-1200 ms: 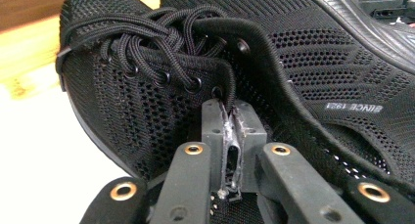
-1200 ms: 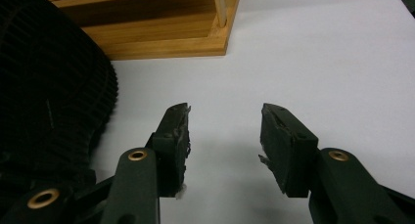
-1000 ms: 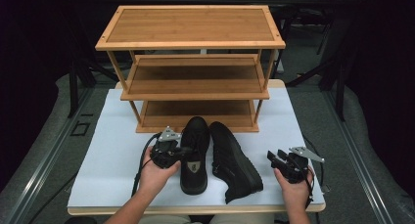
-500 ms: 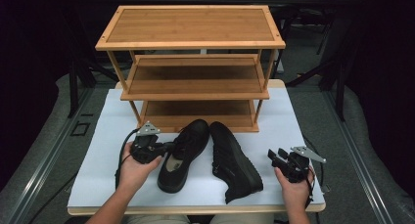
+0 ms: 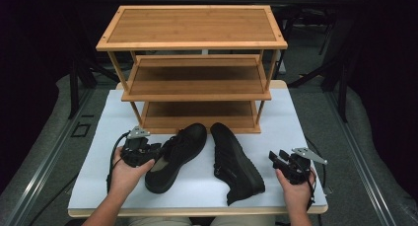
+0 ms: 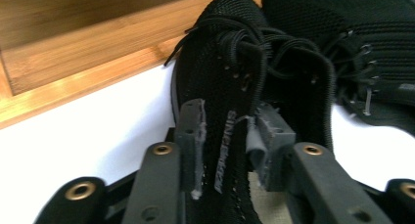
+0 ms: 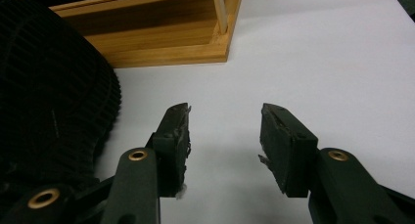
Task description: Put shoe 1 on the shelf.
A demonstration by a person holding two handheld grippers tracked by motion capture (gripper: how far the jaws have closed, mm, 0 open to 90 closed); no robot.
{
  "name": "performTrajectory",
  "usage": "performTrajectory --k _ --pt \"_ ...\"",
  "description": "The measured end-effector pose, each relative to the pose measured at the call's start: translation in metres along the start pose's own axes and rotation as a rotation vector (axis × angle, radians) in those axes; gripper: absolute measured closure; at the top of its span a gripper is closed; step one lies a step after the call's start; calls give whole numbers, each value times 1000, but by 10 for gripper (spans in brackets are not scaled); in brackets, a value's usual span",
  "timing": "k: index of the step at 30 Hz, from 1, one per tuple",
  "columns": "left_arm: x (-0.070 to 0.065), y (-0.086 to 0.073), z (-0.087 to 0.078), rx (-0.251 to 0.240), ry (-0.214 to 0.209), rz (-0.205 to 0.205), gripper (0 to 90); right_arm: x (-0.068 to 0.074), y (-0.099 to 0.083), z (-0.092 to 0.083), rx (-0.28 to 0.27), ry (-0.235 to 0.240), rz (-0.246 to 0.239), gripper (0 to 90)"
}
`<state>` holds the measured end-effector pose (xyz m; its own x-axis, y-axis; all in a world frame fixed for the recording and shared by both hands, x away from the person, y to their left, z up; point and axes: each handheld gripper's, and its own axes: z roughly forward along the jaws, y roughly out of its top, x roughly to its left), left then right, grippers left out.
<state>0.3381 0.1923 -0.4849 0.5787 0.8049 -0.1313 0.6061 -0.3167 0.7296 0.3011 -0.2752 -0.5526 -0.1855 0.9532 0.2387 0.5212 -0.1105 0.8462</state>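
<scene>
- Left gripper (image 5: pixel 148 152): jaws have just been opening, now about half apart, straddling the heel collar of the left shoe (image 5: pixel 177 154) without pinching.
- That shoe has swung since a second ago; its toe now angles toward the rack (image 5: pixel 197 43).
- Right gripper (image 5: pixel 286 162): jaws apart, empty, over the tabletop (image 5: pixel 305 122).
- Right shoe (image 5: pixel 234 159) unmoved.
- Rack shelves bare.

Two forearms reached in from the near edge, each hand holding a black two-jaw gripper.

The left black gripper (image 5: pixel 148 152), in the left hand (image 5: pixel 123 172), pointed right with its jaws just opened partway, pads not pressing. The right black gripper (image 5: pixel 277 157), in the right hand (image 5: pixel 295 186), angled up-left, its jaws (image 7: pixel 224 136) parted with bare space between.
</scene>
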Motion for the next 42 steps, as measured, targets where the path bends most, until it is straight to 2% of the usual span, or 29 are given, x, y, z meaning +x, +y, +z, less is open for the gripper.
performTrajectory --k 4,5,6,7,10,13,14,17,18,20,22,24,25,29,32,37,42 --pt "-6 0 1 -1 18 20 638 -1 0 -2 21 -1 2 537" --pt "-8 -1 1 -4 24 19 638 -1 0 -1 8 2 5 537" --pt "-10 -1 1 3 47 36 638 -1 0 -1 -1 5 8 537" --pt "-10 -1 1 10 59 42 628 -1 0 -2 13 6 2 537" --pt "-11 0 4 37 69 53 617 -1 0 -1 19 5 -1 537" --pt "-9 0 8 50 64 48 624 0 0 0 14 10 -1 537" --pt "-7 0 10 54 41 45 643 0 0 0 14 10 -1 537" --pt "-4 1 13 76 15 40 719 0 0 -1 14 11 -1 537" --pt "-3 3 14 91 7 52 753 0 0 -1 14 9 -3 536" --pt "-1 5 14 90 -8 59 830 -1 0 -2 24 10 -2 536" --pt "3 6 14 74 -36 46 862 0 0 -2 19 10 -2 536" --pt "6 4 14 58 -57 10 872 0 0 -1 3 12 1 536" --pt "9 3 14 50 -85 -21 873 0 0 -1 2 13 1 536" --pt "13 1 13 36 -149 -75 877 -1 0 -1 0 13 5 536" --pt "11 1 11 30 -149 -81 878 -1 0 -1 -1 13 6 537" --pt "10 6 9 -10 -146 -98 878 -2 0 -2 -3 15 9 536" --pt "16 12 11 -45 -133 -135 879 -2 0 -2 -3 16 12 537"
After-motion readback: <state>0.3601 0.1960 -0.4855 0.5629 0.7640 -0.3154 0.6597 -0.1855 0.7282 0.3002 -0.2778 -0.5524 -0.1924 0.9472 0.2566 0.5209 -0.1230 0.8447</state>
